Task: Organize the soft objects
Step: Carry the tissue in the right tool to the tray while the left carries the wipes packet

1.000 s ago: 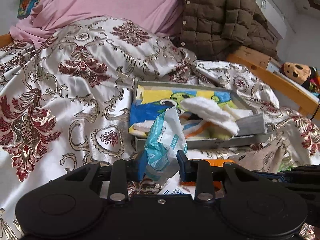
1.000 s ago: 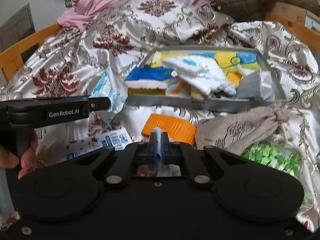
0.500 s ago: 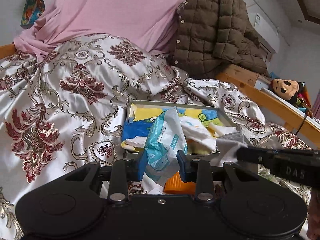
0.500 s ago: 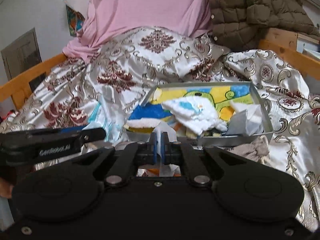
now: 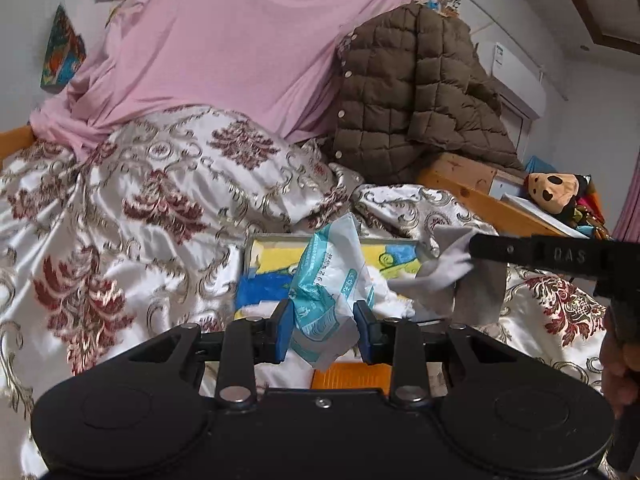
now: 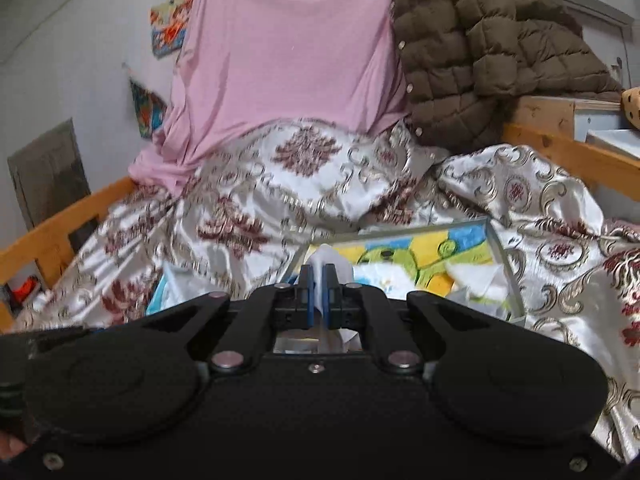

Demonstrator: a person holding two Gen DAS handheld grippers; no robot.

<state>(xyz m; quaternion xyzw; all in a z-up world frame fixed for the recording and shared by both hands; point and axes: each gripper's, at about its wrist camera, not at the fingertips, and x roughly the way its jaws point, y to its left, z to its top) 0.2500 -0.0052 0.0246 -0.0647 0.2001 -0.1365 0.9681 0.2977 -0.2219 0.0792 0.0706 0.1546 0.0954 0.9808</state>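
- A bed fills the room, spread with a satin brocade cover [image 5: 160,208]; a pink sheet [image 5: 240,48] hangs behind it and a brown quilted jacket [image 5: 412,92] slumps on the wooden rail to the right.
- The left gripper [image 5: 323,330] holds a teal-and-white soft plastic pack [image 5: 330,280], jaws partly closed and pressing its lower end, so the pack stands up in front of the tray (a grip low down probably leaves the top free to go in first).
- The grey tray [image 5: 250,248] sits in a hollow of the cover, already holding a bright cartoon-print cloth [image 6: 420,256] and white folded pieces; it reads as the collecting place.
- The right gripper [image 6: 318,300] has its jaws shut tight on a thin grey-white cloth [image 5: 452,276], which hangs from its fingers over the tray's right side, likely lifted clear so it can be dropped in.
- An orange item [image 5: 352,376] lies below the left gripper, outside the tray.
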